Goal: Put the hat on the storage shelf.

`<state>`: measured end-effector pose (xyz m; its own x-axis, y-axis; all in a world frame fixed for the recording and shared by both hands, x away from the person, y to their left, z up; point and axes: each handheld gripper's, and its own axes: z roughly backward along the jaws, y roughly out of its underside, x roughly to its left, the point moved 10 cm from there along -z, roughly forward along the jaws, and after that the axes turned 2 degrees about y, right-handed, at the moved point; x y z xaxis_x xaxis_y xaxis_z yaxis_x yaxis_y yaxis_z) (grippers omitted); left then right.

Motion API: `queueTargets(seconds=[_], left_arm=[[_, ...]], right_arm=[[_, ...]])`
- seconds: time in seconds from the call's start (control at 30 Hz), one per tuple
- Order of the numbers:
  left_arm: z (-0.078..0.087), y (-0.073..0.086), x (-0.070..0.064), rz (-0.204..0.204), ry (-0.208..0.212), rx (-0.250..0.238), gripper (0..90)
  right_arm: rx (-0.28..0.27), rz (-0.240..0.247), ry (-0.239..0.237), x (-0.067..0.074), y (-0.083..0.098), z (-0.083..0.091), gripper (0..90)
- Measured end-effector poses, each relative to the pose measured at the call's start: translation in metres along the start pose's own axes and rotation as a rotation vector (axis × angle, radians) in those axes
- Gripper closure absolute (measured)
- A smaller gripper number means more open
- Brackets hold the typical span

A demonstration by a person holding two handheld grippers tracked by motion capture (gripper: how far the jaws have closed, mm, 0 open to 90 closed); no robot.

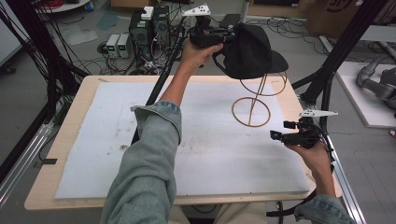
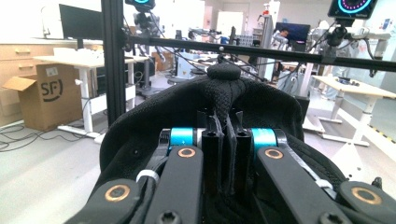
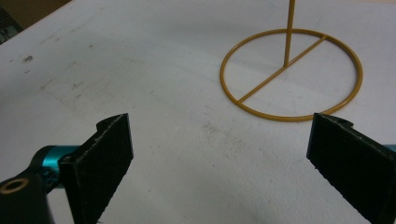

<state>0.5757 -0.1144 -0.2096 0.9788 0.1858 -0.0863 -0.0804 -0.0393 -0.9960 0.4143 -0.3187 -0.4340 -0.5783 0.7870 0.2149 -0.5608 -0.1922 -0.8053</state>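
A: High view: left gripper point(image 1: 223, 39) carries the black cap point(image 1: 250, 51) above the wire stand point(image 1: 254, 100), at 1 o'clock on the table point(image 1: 70, 140), probably to hang it there.

B: Left gripper view: jaws pinching cap fabric.

A: Right gripper view: right gripper point(image 3: 219, 154) spread wide, idle; the stand's base ring sits at 1 o'clock.

**Wire stand blocks the far right of an open desk**

The white pad point(image 1: 93, 140) on the desk point(image 1: 70, 93) lies bare on its left and near side, giving free passage. The gold wire stand point(image 1: 252, 109) rises at far right; the black cap point(image 1: 250, 51) hangs above it, and a black frame post point(image 1: 327, 79) crowds the right edge.
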Motion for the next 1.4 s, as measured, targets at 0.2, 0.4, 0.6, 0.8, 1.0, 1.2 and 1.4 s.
queueTargets(seconds=[0.2,0.4,0.6,0.8,1.0,1.2,1.4], left_arm=[[-0.012,0.008,-0.001,0.007,0.013,0.005,86.7],[-0.018,0.012,-0.004,0.001,0.017,0.019,86.6],[-0.025,0.014,-0.005,-0.002,0.015,0.024,86.6],[-0.032,0.019,-0.005,-0.007,0.009,0.037,86.6],[-0.042,0.025,-0.009,-0.026,0.01,0.066,86.4],[-0.05,0.033,-0.012,-0.042,0.007,0.097,85.8],[-0.055,0.041,-0.013,-0.06,0.004,0.14,80.4]], right_arm=[[-0.003,-0.001,-0.001,0.0,0.0,0.001,6.6],[-0.003,0.005,0.0,0.0,-0.001,0.001,6.6],[-0.004,0.005,-0.001,0.0,-0.001,0.0,6.6],[-0.005,0.002,-0.001,0.001,-0.001,0.001,6.6],[-0.007,0.004,-0.004,0.001,-0.001,0.001,6.6],[-0.013,0.006,-0.004,0.0,-0.002,0.002,6.6],[-0.011,0.002,-0.002,0.0,-0.002,0.003,6.6]])
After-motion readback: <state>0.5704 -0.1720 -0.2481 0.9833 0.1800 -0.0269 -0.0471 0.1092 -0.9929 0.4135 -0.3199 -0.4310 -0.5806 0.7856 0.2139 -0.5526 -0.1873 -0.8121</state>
